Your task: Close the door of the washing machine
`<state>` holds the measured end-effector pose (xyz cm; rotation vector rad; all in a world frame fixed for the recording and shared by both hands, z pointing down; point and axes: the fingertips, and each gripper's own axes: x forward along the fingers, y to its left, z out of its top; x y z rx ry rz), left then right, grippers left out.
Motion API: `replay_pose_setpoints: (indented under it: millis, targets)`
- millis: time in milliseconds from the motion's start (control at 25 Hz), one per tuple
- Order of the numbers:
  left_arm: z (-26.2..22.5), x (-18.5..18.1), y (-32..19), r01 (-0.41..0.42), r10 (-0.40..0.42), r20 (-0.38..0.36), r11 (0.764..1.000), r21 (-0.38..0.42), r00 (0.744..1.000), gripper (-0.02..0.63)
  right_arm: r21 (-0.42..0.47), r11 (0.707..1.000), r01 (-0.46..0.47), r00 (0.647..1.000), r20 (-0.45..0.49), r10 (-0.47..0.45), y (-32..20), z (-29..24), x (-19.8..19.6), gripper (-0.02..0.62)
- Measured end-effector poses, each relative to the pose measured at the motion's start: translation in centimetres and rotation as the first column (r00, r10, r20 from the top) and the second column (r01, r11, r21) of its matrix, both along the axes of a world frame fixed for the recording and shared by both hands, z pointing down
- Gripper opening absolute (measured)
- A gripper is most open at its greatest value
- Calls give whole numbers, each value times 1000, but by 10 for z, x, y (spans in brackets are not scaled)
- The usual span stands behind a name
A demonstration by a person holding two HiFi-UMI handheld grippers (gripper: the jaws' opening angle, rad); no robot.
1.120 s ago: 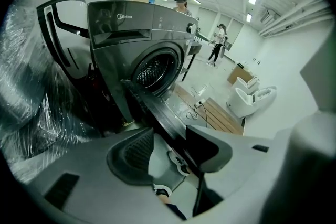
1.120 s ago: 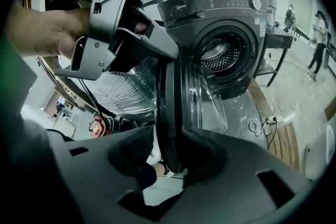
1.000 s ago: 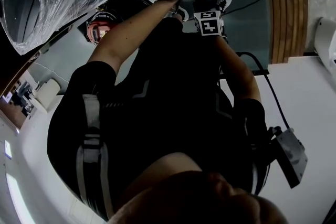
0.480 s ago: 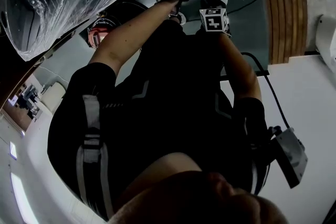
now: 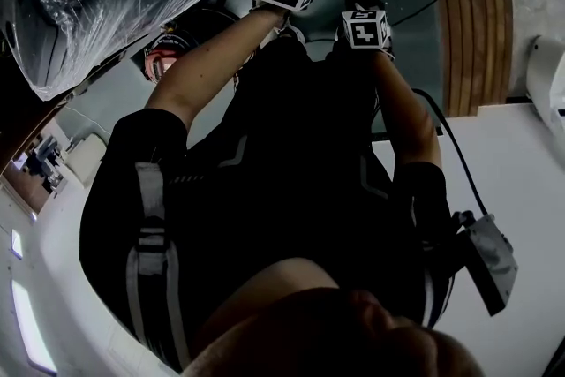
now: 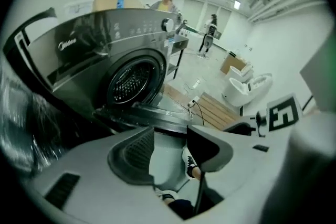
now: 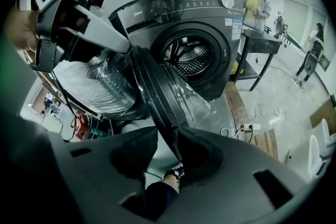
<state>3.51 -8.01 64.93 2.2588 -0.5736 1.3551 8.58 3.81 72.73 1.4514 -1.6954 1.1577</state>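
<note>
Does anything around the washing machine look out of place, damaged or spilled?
Nothing looks damaged or spilled. The door of the washing machine stands wide open, and a white power strip lies loose with its cable on the floor beside it.

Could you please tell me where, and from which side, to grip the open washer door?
Take the door by its free rim, approached edge-on so one jaw lies on each face. Swung out from the drum opening, that thin edge fits between jaws; the bulging glass likely would not. The right gripper straddles it, jaws having just been closing, unclamped.
</note>
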Motion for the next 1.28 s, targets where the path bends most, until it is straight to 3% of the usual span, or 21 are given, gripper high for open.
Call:
replay_pose_setpoints:
  millis: [80, 160, 240, 360, 440, 520, 600, 800, 1120, 1280]
  targets:
    - [-5, 8, 1, -137, 135, 27, 988, 77, 990, 193, -1, 1000, 14, 1000, -2, -14, -2, 1, 9, 121]
    - [-7, 15, -3, -305, 292, 101, 938, 167, 951, 193, 0, 1000, 27, 1000, -6, -27, -6, 0, 19, 121]
    - [-5, 21, -10, -468, 429, 200, 851, 236, 881, 193, 5, 999, 37, 999, -5, -37, -12, 0, 29, 118]
    - [1, 29, -15, -648, 566, 326, 716, 260, 757, 193, 14, 998, 61, 998, -3, -61, -17, 1, 43, 112]
    - [7, 33, -18, -709, 607, 382, 663, 241, 697, 193, 22, 996, 86, 996, -1, -86, -21, 1, 52, 110]
    - [13, 37, -19, -726, 622, 398, 657, 204, 675, 193, 35, 994, 104, 995, 7, -104, -26, -2, 62, 110]
    - [16, 44, -21, -725, 624, 401, 665, 179, 671, 193, 48, 991, 122, 992, 1, -122, -32, -5, 74, 113]
    - [21, 55, -27, -768, 637, 459, 612, 189, 620, 193, 67, 989, 134, 990, -43, -131, -43, -9, 98, 126]
    - [24, 72, -49, -797, 657, 467, 565, 215, 591, 187, 66, 998, -4, 998, -65, 8, -61, -9, 142, 120]
    - [20, 82, -67, -795, 660, 457, 565, 220, 596, 148, 75, 997, -24, 998, -57, 29, -81, -11, 146, 120]
